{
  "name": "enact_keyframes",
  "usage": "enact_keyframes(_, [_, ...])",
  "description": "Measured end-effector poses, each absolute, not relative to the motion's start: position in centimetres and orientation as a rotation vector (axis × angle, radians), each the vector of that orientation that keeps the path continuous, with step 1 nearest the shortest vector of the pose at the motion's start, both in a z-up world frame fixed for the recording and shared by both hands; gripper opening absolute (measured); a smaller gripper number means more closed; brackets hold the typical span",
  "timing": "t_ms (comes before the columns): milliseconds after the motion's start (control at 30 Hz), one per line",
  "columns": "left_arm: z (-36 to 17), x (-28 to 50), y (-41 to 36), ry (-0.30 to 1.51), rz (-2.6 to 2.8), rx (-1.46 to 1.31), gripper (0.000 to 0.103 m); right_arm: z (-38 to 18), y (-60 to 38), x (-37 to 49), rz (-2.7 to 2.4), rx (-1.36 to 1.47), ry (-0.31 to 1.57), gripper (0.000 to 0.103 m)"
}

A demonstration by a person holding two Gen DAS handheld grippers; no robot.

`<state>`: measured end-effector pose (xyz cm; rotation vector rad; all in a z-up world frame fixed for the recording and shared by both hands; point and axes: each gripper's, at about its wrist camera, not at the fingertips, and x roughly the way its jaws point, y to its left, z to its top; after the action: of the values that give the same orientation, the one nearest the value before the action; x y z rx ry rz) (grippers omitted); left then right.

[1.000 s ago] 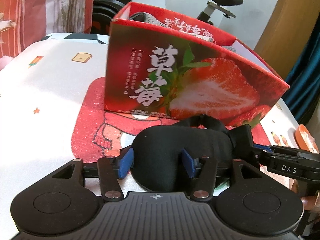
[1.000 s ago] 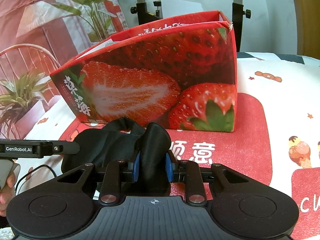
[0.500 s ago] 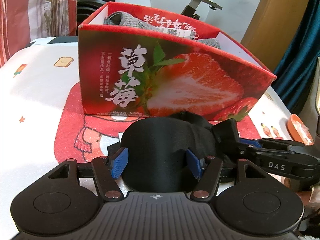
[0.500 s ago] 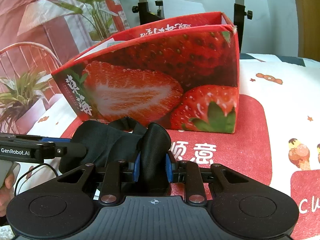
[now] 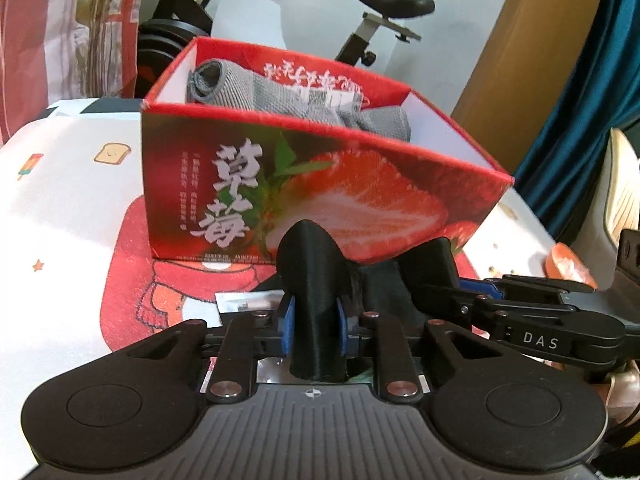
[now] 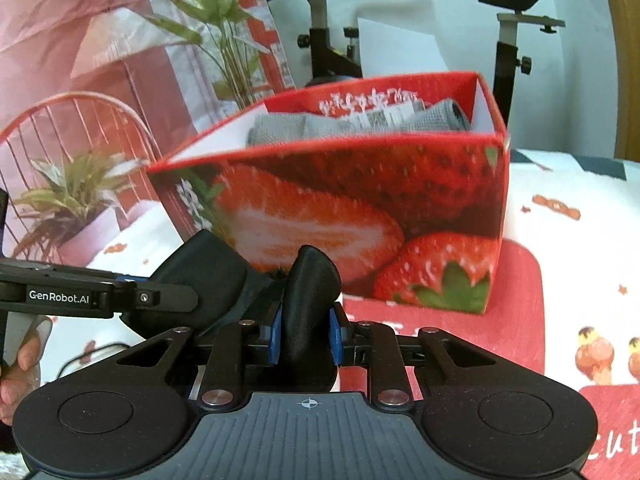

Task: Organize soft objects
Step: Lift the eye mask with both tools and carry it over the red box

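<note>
Behind the tabletop [image 5: 60,208], with its white cartoon-print cloth, stand a red patterned curtain [image 6: 60,40] and an exercise bike [image 5: 384,12]. On the cloth sits a red strawberry-print box [image 5: 320,184], open at the top, with folded grey cloth [image 5: 256,92] lying inside it. Left side: my left gripper [image 5: 314,322] is clamped on one end of a black cloth [image 5: 312,272], which bunches upright between its blue pads [image 5: 288,320], just in front of the box. From there the black cloth runs toward my other gripper, low over the red mat. Right side: my right gripper [image 6: 305,334] is clamped on the other end of the black cloth [image 6: 308,292], which likewise stands up between its pads, near the box's front wall. In the right wrist view, the box [image 6: 360,208] shows the same grey cloth [image 6: 440,120] within.
</note>
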<state>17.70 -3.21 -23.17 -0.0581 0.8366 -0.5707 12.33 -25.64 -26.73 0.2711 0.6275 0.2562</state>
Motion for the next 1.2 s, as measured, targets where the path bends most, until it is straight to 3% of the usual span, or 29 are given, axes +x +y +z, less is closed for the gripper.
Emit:
enact_keyframes(700, [-12.1, 18.0, -3.1, 0.503, -0.6, -0.093, 0.022, -13.7, -26.7, 14.3, 0.322, 0.194, 0.344, 0.021])
enact_keyframes(1200, [-8.1, 23.5, -4.7, 0.398, -0.572, -0.014, 0.022, -9.6, -26.6, 22.6, 0.303, 0.139, 0.359, 0.022])
